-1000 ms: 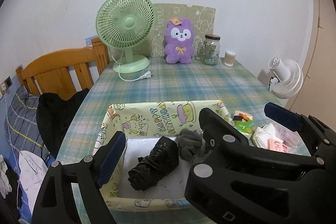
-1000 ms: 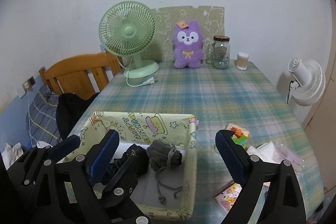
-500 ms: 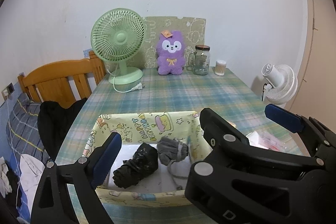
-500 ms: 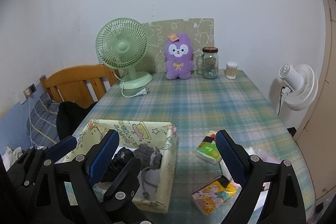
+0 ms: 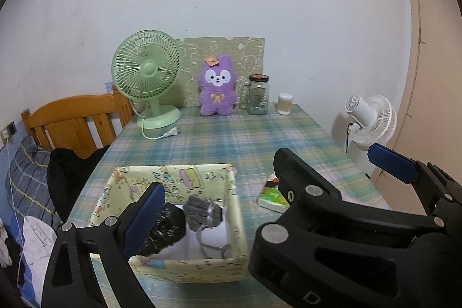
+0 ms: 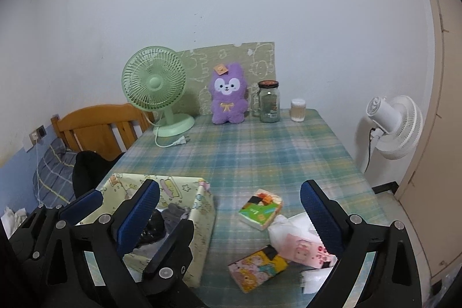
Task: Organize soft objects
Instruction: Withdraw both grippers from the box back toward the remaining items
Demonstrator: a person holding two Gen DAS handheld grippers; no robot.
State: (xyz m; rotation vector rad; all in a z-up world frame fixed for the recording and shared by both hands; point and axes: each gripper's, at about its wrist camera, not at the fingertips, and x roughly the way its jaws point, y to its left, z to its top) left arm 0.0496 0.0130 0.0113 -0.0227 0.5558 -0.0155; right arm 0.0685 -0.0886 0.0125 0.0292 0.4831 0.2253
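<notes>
A yellow cartoon-print box (image 5: pixel 202 179) (image 6: pixel 202 210) stands on the plaid table. In it lie a black bundle (image 5: pixel 164 233) and a grey knitted item (image 5: pixel 203 214) (image 6: pixel 173 214). My left gripper (image 5: pixel 268 186) is open and empty, raised above and behind the box. My right gripper (image 6: pixel 229 210) is open and empty, to the right of the box, above tissue packs (image 6: pixel 261 208) and a colourful pack (image 6: pixel 257 267). A purple plush (image 5: pixel 217 90) (image 6: pixel 229 94) sits at the far edge.
A green desk fan (image 5: pixel 147 82) with a loose plug, a glass jar (image 5: pixel 257 94) and a cotton-swab tub (image 5: pixel 285 103) stand at the back. A pink-white packet (image 6: pixel 303 243) lies front right. A wooden chair (image 5: pixel 75 120) is left, a white fan (image 6: pixel 395 126) right.
Both grippers have pulled back and up from the box. The box and its contents look smaller and farther, and more of the table and the packs has come into view.
</notes>
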